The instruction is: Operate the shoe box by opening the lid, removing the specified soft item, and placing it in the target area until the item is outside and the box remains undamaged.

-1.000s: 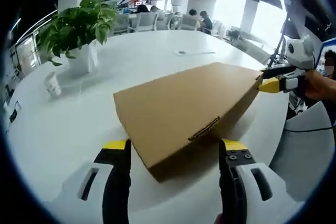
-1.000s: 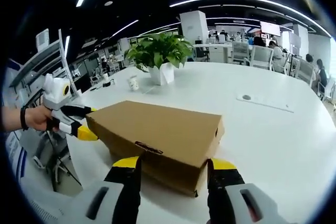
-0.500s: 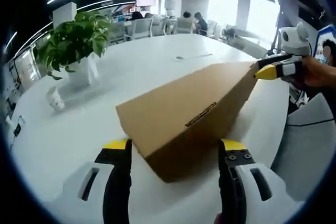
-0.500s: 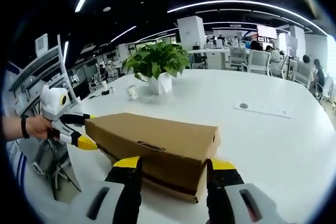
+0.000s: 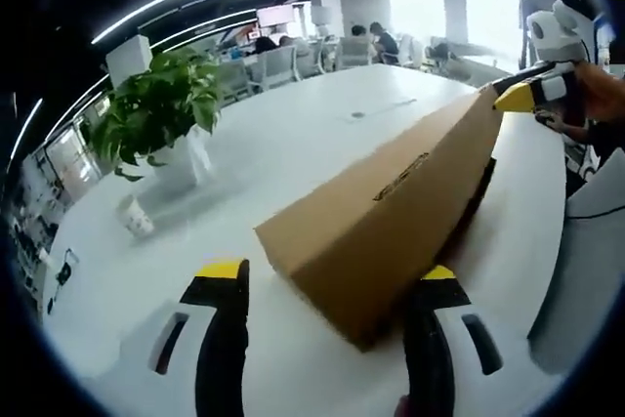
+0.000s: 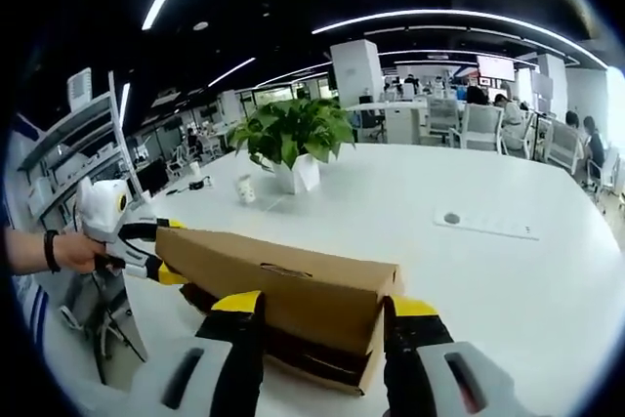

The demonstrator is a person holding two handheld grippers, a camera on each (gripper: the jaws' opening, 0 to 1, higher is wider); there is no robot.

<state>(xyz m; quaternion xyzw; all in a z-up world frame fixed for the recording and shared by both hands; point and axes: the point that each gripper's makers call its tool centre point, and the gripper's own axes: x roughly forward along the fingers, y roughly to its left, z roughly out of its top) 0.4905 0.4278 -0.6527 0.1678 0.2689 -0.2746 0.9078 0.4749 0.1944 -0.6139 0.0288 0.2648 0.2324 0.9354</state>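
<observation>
While the brown cardboard shoe box (image 6: pixel 283 295) rests on the white table (image 6: pixel 488 271), its lid is lifted between 2 spread claws, left claw (image 5: pixel 327 285) and right claw (image 6: pixel 320 314); an even, slow rise is advised.

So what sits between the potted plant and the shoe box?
Bare white table in the right gripper view; the paper cup stands beside the potted plant, off the shoe box.

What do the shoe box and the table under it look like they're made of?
The shoe box looks like plain brown cardboard: matte, unprinted, with a die-cut slot in its lid. The table has a smooth white top with a faint sheen, probably laminate, though the look leaves that open.
</observation>
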